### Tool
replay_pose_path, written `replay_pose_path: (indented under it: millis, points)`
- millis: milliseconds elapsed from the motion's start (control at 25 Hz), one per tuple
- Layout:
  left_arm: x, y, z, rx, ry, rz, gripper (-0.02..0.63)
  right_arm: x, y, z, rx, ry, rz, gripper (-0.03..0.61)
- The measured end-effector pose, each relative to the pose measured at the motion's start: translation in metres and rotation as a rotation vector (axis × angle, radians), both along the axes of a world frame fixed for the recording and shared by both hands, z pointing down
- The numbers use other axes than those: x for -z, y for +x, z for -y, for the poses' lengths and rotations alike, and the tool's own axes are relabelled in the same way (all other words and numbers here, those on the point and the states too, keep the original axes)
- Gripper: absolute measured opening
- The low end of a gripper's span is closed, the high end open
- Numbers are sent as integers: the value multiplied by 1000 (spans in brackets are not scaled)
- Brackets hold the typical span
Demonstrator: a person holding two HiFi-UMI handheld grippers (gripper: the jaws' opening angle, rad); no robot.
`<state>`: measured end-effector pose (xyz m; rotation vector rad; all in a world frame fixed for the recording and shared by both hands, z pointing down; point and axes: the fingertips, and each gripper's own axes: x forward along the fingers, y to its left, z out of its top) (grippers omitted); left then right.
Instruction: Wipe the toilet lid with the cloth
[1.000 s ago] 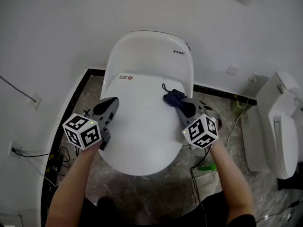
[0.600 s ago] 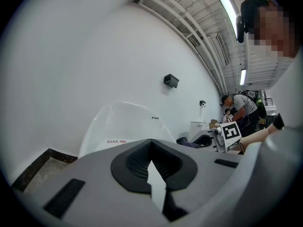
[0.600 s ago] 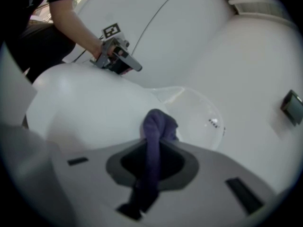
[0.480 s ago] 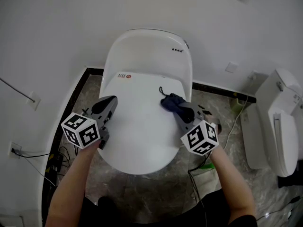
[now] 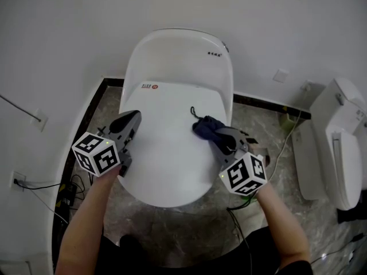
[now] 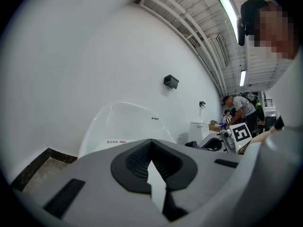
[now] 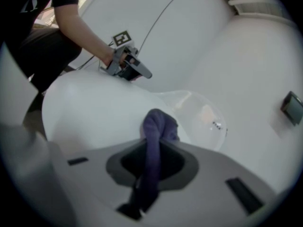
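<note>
Dragging the cloth (image 5: 203, 126) across the toilet lid (image 5: 169, 153) is where you could lose it. Your right tongs (image 5: 215, 134) are clamped on one twisted fold, and most of the dark blue bundle is bunched ahead of the tips at the lid's right side, near its edge. If you press hard or pull sideways, I judge the fold may slide out, or the bundle may roll off the rim onto the floor. If you tilt too low, the hard tips rather than the fabric could rub the glossy surface. Your left tongs (image 5: 132, 119) are closed with nothing between them, by the lid's left rim; whether they touch it cannot be told. A small label (image 5: 151, 86) with a red mark sits at the lid's rear, and dark print (image 5: 214, 54) marks the housing behind. Both are too small to read.
</note>
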<state>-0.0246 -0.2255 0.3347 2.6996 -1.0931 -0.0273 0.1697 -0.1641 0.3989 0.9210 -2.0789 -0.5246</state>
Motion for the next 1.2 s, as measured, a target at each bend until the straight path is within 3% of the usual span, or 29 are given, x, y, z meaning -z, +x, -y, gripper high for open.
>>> replay_pose_path:
  millis: [1200]
  points:
    - [0,-1,0,-1,-1,-1,15,-3,-25,-70,55,-41,4,67]
